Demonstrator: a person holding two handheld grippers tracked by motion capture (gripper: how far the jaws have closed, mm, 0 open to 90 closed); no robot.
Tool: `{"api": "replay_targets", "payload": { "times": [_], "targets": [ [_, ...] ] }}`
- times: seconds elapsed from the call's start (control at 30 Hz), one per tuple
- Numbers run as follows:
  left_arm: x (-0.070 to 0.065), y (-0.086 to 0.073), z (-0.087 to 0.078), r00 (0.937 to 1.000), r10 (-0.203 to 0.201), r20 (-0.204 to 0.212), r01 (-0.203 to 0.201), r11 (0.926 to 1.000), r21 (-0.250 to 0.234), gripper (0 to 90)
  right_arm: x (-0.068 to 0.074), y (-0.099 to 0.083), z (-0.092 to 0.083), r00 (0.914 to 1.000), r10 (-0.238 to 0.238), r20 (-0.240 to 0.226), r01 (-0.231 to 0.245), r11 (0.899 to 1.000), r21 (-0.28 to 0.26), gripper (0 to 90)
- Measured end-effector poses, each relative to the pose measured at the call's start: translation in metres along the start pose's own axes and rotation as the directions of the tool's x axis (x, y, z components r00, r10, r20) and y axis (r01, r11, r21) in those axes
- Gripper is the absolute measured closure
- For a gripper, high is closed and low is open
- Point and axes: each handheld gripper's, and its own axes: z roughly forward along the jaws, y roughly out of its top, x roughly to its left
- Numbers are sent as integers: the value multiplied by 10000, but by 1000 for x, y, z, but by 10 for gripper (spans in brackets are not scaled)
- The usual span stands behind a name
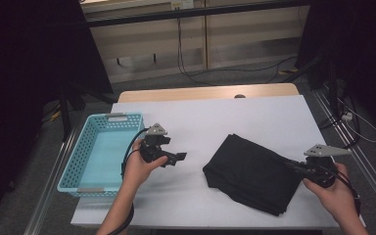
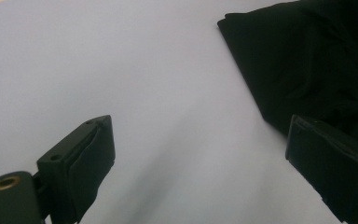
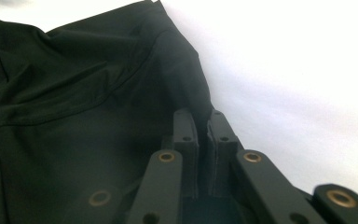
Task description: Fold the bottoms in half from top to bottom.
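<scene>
A folded black cloth (image 1: 252,172) lies on the white surface (image 1: 225,117), toward the person's right and near the front edge; the right gripper (image 1: 290,165) meets its right-hand edge, and in the right gripper view its jaws are drawn nearly together, pinching a raised fold of the cloth (image 3: 98,107) between them; the right hand (image 1: 334,192) holds that gripper low over the surface. The left gripper (image 1: 180,157) hovers over bare surface, between the cloth and a light blue basket (image 1: 85,147) at the left; its jaws stand wide apart with nothing between them; the left hand (image 1: 138,169) grips it just beside the basket's rim.
</scene>
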Motion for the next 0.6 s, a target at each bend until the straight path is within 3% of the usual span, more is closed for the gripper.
{"api": "replay_targets", "payload": {
  "times": [0.6],
  "targets": [
    [-2,0,2,10000,64,2,-64,10000,30,81,0,-14,-8,9999,-7,153,4,9999,152,846]
  ]
}}
